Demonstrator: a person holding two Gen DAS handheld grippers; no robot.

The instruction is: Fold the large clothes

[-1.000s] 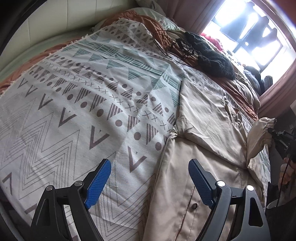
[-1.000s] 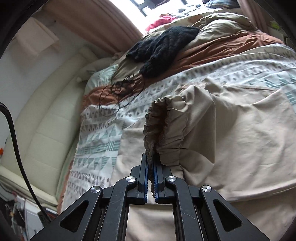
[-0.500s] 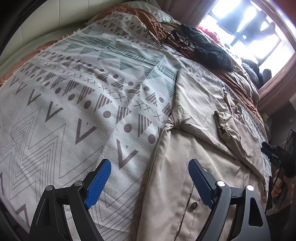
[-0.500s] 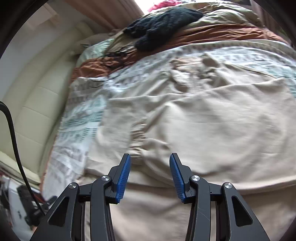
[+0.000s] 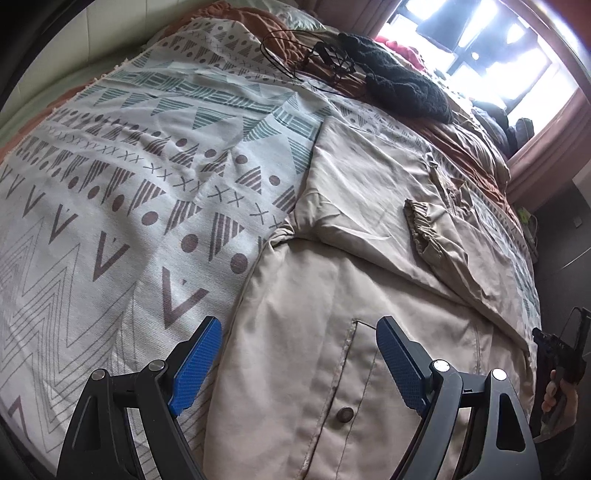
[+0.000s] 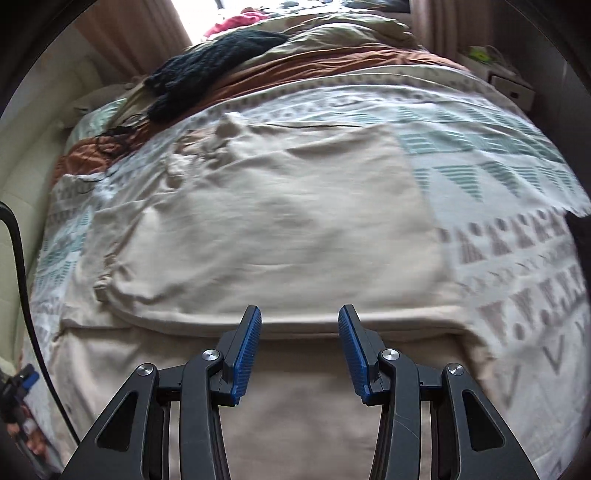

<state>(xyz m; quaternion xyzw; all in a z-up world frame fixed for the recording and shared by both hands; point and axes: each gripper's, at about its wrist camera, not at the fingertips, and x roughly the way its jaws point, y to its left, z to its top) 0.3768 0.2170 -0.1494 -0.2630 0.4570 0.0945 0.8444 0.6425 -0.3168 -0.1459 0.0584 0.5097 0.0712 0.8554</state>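
A beige jacket (image 5: 332,332) was seen spread on a patterned bedspread (image 5: 129,184), filling the lower centre of both views. Both the left tool (image 5: 299,354) and right tool (image 6: 299,349) were held spread, empty. The cloth was judged soft, light and limp, best pinched at hem or cuff (image 5: 419,225).

A wide bed fills the room, spread with a white cotton blanket printed in grey and teal geometric shapes (image 5: 155,177) over a rust-brown quilt (image 6: 332,64). A cream padded headboard (image 6: 22,155) runs along one side. Bright daylight floods through a window (image 5: 491,48) framed by brownish-pink curtains (image 6: 136,33).
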